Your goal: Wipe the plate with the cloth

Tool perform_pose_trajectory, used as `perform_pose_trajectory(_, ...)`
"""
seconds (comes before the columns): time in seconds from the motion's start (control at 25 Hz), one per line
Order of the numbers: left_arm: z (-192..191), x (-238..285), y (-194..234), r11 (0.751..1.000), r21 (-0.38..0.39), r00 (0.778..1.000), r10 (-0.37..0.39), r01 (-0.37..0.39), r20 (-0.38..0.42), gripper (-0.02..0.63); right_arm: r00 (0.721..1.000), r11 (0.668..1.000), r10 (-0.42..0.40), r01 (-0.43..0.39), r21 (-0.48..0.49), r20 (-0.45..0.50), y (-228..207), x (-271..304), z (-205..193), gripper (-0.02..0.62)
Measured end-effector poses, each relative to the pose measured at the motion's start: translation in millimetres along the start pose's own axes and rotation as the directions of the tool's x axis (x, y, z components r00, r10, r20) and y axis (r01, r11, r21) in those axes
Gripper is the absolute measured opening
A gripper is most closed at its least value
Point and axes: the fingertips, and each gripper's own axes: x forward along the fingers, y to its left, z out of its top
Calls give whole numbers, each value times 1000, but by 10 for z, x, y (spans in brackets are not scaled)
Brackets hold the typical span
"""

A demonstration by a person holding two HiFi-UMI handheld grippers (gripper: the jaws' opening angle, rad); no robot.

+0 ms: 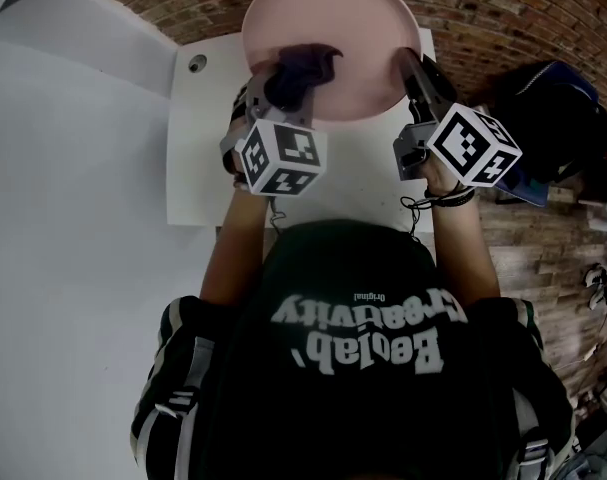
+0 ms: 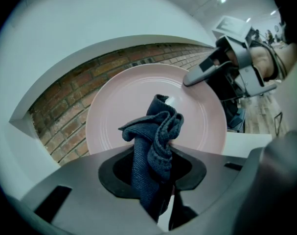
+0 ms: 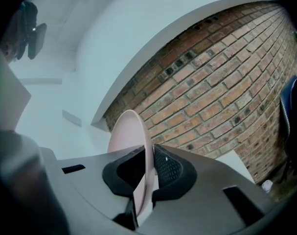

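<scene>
Well, my right tool (image 3: 148,173) is clamped on the pink plate (image 1: 353,28) at its 3 o'clock rim, holding it tilted over the white surface (image 1: 198,168). My left tool (image 2: 153,175) pinches the dark cloth (image 2: 155,131), bunched before the plate's face. The plate looks stiff, smooth and breakable, so I'd grip the rim firmly. The cloth is soft and light.

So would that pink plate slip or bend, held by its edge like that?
Probably stiff: the plate looks flat and unbent though the right gripper pinches only its rim. Its smooth surface looks slippery, so it might pivot when the cloth pushes.
</scene>
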Motion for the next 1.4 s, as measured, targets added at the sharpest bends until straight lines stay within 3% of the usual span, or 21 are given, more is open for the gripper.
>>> perform_pose_trajectory(0.28, 144, -10, -431, 994, 42, 994, -105, 104, 33, 127, 1000, 1000, -7, 7, 11, 23, -45, -59, 67, 20)
perform_pose_trajectory(0.56, 327, -4, -787, 971, 68, 967, -236, 230, 96, 127, 1000, 1000, 3, -3, 21, 13, -33, -93, -1, 20)
perform_pose_trajectory(0.68, 416, 14, -841, 965, 74, 959, -258, 251, 113, 127, 1000, 1000, 10, -10, 22, -1, -17, -108, -44, 21)
perform_pose_trajectory(0.8, 524, 40, -784, 968, 59, 959, -248, 242, 139, 127, 1000, 999, 23, -23, 30, -9, 4, -109, -100, 23)
perform_pose_trajectory(1.0, 793, 88, -640, 975, 96, 960, -214, 199, 180, 127, 999, 999, 31, -30, 23, -30, 17, -133, -203, 25)
perform_pose_trajectory(1.4, 1188, 208, -160, 987, 148, 974, -94, 64, 205, 128, 997, 998, 56, -55, 33, -45, 13, -154, -266, 23)
